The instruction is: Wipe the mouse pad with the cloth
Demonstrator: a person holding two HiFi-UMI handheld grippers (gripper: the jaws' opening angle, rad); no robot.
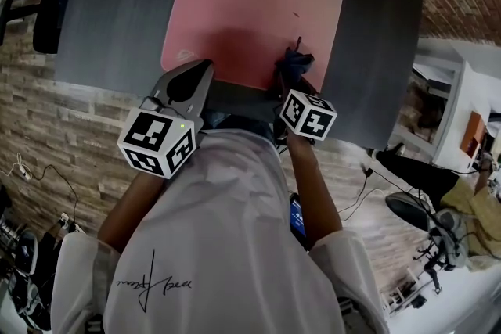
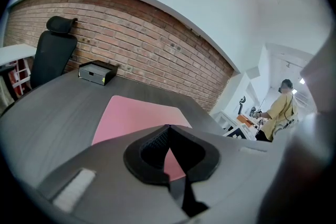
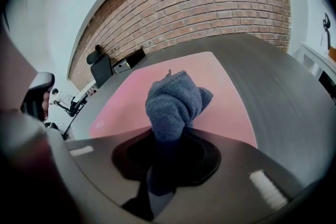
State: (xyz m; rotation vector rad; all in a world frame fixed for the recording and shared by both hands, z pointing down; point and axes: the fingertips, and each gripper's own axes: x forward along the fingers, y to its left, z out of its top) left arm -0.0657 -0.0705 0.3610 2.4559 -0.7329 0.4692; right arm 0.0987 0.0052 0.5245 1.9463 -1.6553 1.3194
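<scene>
On grey table (image 1: 117,27): pink pad (image 1: 250,4), flat, about mid-width, near edge close to table's near edge. A few small dark marks on pad's right half.

In right gripper (image 3: 168,136): blue-grey cloth (image 3: 173,102), bunched, pinched between the jaws, bulk sticking out past the tips. Held over pad's near edge, right of its middle. Cloth on pad or just above: cannot tell.

Left gripper (image 2: 168,126): jaws together, tips meeting, nothing between them. Only a sliver of pad seen through the hollow behind the tips. Poised at pad's near-left corner, by table's near edge. Touching or clear of the surface: cannot tell.

Marker cube on each gripper, left (image 1: 159,141) and right (image 1: 309,113), on the person's side of the jaws.

Toward table's far-left corner: small dark box (image 2: 97,72), with black chair (image 2: 52,55) just beyond the left edge. Behind the far edge: brick wall (image 2: 142,34). Past the right edge, well apart: person in yellow top (image 2: 281,110).
</scene>
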